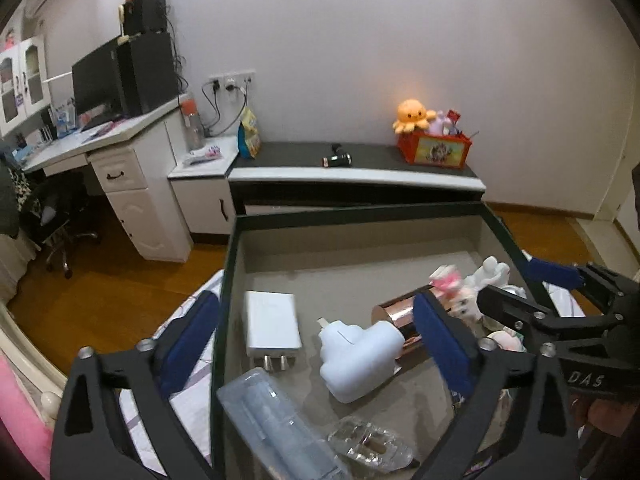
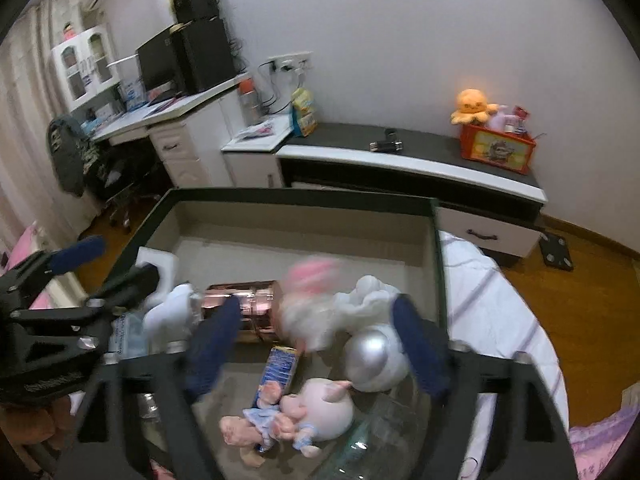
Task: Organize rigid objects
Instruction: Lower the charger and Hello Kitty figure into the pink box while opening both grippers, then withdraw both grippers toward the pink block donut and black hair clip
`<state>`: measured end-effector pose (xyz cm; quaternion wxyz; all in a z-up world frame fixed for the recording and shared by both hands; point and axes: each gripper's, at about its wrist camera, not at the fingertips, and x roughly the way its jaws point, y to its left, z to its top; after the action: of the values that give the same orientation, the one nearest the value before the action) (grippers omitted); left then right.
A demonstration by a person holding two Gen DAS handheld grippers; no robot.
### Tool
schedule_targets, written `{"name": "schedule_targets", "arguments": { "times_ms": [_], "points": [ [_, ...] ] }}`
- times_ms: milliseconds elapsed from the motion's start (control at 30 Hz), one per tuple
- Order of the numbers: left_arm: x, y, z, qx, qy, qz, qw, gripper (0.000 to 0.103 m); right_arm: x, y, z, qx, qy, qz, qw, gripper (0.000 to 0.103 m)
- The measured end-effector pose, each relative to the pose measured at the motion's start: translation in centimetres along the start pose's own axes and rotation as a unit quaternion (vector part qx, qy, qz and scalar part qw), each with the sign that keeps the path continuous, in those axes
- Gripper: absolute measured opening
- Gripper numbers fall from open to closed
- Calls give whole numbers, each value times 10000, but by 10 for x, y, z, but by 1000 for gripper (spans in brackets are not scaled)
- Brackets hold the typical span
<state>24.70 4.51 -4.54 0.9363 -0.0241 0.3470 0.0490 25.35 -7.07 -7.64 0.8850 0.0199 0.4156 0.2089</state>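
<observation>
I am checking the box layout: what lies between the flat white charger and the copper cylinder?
The rounded white plug adapter, in the left wrist view.

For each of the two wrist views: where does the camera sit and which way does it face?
Left wrist: on the left gripper, angled down into the box; blue fingers open, right gripper at right.
Right wrist: on the right gripper, facing down over the pig doll; left gripper at left.
Shared: box, copper cylinder, orange plush.
</observation>
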Motion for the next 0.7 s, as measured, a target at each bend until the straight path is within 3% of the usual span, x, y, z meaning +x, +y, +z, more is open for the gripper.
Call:
{"name": "schedule_targets", "arguments": {
  "times_ms": [67, 700],
  "points": [
    [-8, 4, -2, -64, -73, 0, 10000, 102, -9, -3, -2, 110, -49, -26, 9999, 90],
    [-112, 17, -43, -349, -464, -48, 9983, 103, -123, 15, -36, 652, -902, -227, 9935, 91]
  ]
}}
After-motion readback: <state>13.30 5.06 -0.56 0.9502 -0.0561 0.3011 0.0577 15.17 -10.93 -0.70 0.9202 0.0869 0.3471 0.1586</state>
